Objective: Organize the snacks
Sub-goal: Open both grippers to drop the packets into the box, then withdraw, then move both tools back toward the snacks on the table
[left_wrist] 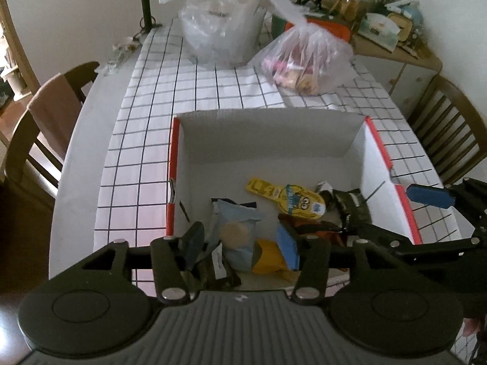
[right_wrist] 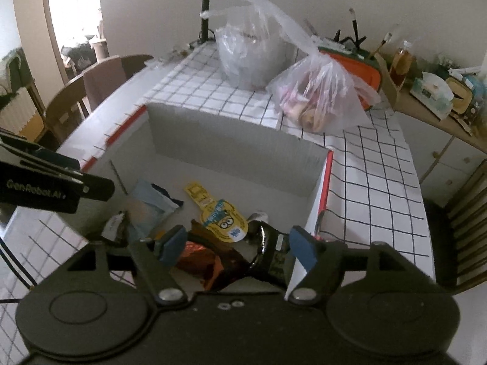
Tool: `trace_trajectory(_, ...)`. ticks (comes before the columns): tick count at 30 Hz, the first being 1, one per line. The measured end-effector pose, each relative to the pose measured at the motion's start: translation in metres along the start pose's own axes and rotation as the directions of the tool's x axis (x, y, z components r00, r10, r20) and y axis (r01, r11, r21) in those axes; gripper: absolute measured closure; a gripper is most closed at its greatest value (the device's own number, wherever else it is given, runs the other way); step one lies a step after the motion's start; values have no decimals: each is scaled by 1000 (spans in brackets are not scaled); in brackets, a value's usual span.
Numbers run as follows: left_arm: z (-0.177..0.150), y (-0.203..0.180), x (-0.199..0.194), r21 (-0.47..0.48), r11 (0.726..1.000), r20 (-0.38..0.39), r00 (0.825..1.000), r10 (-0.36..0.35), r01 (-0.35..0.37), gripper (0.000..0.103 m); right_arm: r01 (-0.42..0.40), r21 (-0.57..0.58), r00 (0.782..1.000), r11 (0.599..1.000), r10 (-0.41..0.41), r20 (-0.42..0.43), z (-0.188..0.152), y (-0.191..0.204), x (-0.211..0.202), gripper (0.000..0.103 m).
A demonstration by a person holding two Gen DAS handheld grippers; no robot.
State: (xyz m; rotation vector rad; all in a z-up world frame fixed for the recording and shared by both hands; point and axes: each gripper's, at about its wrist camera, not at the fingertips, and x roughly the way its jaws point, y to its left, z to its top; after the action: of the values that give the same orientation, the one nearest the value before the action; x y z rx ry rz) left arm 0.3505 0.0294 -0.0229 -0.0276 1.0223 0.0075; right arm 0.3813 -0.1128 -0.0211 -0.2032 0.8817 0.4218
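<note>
While both grippers hang above the open white box, nothing sits between either pair of fingers. Left gripper: jaws parted and empty, angled down into the box's near left corner. Right gripper: jaws spread wider and likewise empty, above the near right corner; in the left wrist view one of its blue pads shows off to the right, over the box's red-edged wall.

Directly beneath the left fingers: a pale blue snack packet printed with a round biscuit, a yellow wrapper just beside it. Beneath the right fingers: a crinkled orange-brown foil packet and a dark glossy packet toward the right pad. Just ahead of both: a yellow card-backed snack with a cartoon face, lying flat on the box floor. These items lie loose and overlapping, which suggests they were dropped in rather than laid out; the far half of the box floor is bare, so room remains.

Beyond the box's far wall, on the checked tablecloth: a clear plastic bag holding more snacks, probably the next source. Behind it to the left, a second, cloudier plastic bag; its contents cannot be made out. Farthest: a black lamp stem against the wall.
</note>
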Motion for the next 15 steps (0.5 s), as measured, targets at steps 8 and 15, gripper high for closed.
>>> trace_trajectory(8, -14, -5, -41, -1, 1000, 76, 997, -7, 8, 44, -44, 13, 995, 999, 43, 88, -8, 0, -42, 17)
trace_trajectory(15, -31, -7, -74, -6, 1000, 141, 990, -23, 24, 36, -62, 27, 987, 998, 57, 147, -19, 2, -76, 10)
